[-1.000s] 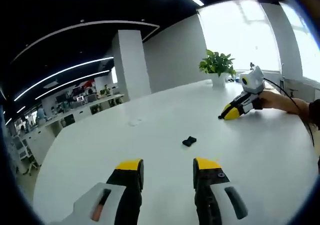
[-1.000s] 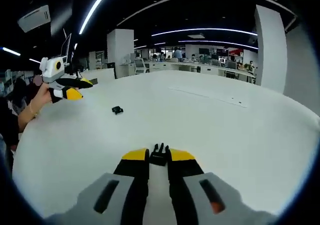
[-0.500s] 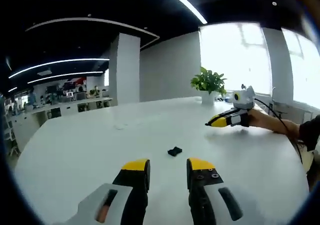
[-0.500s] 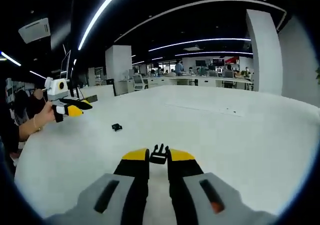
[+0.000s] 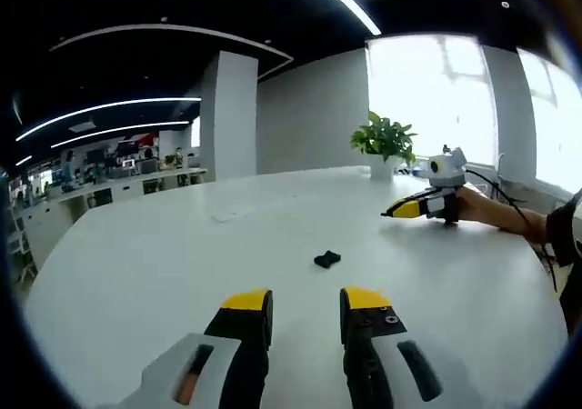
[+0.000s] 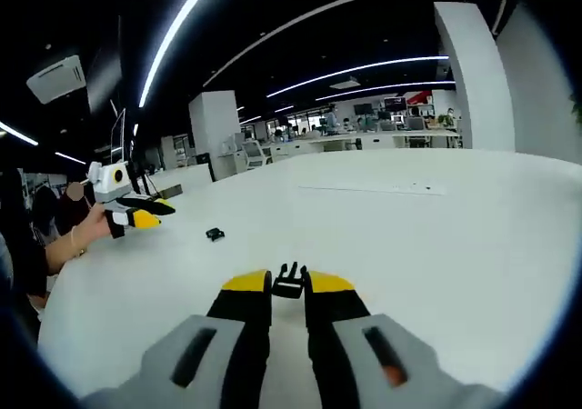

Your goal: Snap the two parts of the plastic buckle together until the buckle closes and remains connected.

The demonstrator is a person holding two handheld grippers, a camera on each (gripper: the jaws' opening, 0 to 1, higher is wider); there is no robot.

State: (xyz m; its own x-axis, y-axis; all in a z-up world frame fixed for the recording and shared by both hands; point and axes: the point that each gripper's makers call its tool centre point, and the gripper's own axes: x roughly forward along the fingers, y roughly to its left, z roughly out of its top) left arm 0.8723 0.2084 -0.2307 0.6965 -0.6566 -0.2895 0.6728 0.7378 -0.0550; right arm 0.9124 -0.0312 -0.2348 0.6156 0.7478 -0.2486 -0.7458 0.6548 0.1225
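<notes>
The right gripper still clamps the pronged buckle part between its yellow tips, raised slightly higher than a second ago. The left gripper hovers, jaws apart and empty, short of the other buckle part lying on the white table.

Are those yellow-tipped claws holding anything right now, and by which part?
The right gripper pinches one black buckle piece by its body, prongs pointing outward. The left gripper holds nothing; the other buckle piece lies on the table.
</notes>
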